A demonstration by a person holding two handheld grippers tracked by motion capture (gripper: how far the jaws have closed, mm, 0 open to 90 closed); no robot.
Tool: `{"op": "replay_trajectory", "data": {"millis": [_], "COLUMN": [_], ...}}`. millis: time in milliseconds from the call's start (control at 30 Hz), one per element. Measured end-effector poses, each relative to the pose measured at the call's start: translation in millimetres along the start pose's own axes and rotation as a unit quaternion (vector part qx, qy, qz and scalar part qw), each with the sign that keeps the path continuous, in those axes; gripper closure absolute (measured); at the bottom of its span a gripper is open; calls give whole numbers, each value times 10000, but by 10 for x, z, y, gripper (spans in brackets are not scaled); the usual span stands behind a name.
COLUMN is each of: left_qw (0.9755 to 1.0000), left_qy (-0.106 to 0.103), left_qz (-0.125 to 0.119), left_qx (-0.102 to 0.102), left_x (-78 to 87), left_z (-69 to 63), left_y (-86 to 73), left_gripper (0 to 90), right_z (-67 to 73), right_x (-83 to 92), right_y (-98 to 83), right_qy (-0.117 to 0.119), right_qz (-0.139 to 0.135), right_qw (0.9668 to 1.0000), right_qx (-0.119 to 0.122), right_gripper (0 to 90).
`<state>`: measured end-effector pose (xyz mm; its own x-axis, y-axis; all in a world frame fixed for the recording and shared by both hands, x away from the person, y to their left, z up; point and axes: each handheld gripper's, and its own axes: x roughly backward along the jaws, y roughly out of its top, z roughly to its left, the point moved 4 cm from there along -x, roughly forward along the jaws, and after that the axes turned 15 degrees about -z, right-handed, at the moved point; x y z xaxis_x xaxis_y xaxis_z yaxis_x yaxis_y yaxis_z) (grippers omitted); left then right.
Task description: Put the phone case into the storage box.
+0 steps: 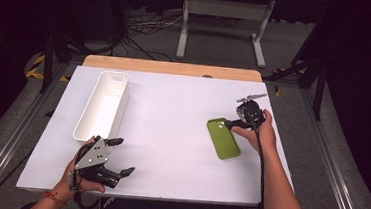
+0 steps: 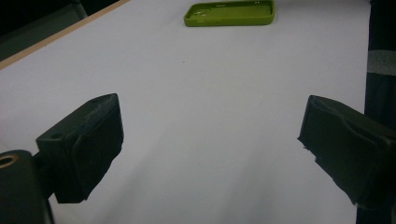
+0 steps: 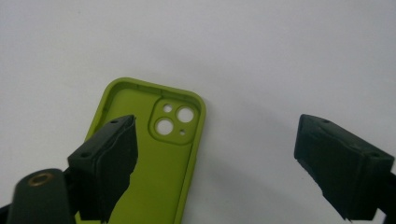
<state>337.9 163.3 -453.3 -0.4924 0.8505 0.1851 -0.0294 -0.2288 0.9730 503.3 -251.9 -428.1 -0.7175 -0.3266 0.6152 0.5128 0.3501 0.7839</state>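
White tabletop (image 1: pixel 171 133), read left to right: long white tray (image 1: pixel 102 105) at the far left, empty as far as can be seen; left gripper (image 1: pixel 119 156) at the near-left edge, jaws spread wide over bare surface and holding nothing; green silicone phone case (image 1: pixel 223 138) right of centre, lying flat with its open side up; right gripper (image 1: pixel 232 124) at the case's far end, jaws wide apart, one above the case near its camera cut-out, nothing clasped. Status, as a judgement: the case is not yet gripped or lifted, so the work stands at the approach, with grasping it and likely carrying it to the tray both outstanding.
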Motion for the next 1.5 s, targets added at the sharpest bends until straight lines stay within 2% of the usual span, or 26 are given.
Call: {"op": "replay_trajectory", "data": {"millis": [167, 233, 533, 767, 833, 1000, 1067, 1133, 1200, 1267, 1400, 1500], "left_qw": [10000, 10000, 10000, 10000, 10000, 10000, 10000, 10000, 10000, 10000, 9999, 9999], "left_qy": [-12, 0, -43, -34, -53, -46, -45, -50, -49, -60, -91, -66], "left_qz": [13, 3, -3, -3, 3, 8, 27, 43, 12, 47, 84, 64], "left_qx": [-4, -2, 35, 21, 27, 4, -6, -34, 22, 18, 48, 47], "left_x": [0, 2, 12, 8, 12, 19, 22, 24, 29, 30, 26, 25], "left_z": [1, 5, 6, -2, 3, -1, 2, 6, 12, 23, 18, 29], "left_y": [-2, -1, 5, 1, 1, -3, -10, -11, -9, -15, -28, -28], "left_gripper": [72, 72, 72, 74, 74, 75, 76, 76, 76, 76, 76, 76], "right_z": [-7, -17, -55, -85, -81, -43, -37, -28, -8, -1, -7, -24], "right_x": [-79, -115, -228, -273, -307, -336, -348, -373, -399, -416, -440, -455], "right_y": [22, 30, 34, 31, 15, 3, -1, -12, -19, -23, -30, -36], "right_qy": [32, 32, 10, 98, 237, 351, 383, 453, 499, 516, 599, 580], "right_qz": [172, 300, 714, 751, 820, 933, 941, 962, 1012, 1036, 994, 963], "right_qw": [9998, 9995, 9974, 9969, 9961, 9947, 9946, 9940, 9932, 9930, 9924, 9927], "right_qx": [-74, -70, -94, -210, -233, -246, -229, -266, -284, -236, -403, -436], "right_gripper": [156, 201, 267, 368, 423, 548, 564, 628, 677, 698, 725, 761]}}
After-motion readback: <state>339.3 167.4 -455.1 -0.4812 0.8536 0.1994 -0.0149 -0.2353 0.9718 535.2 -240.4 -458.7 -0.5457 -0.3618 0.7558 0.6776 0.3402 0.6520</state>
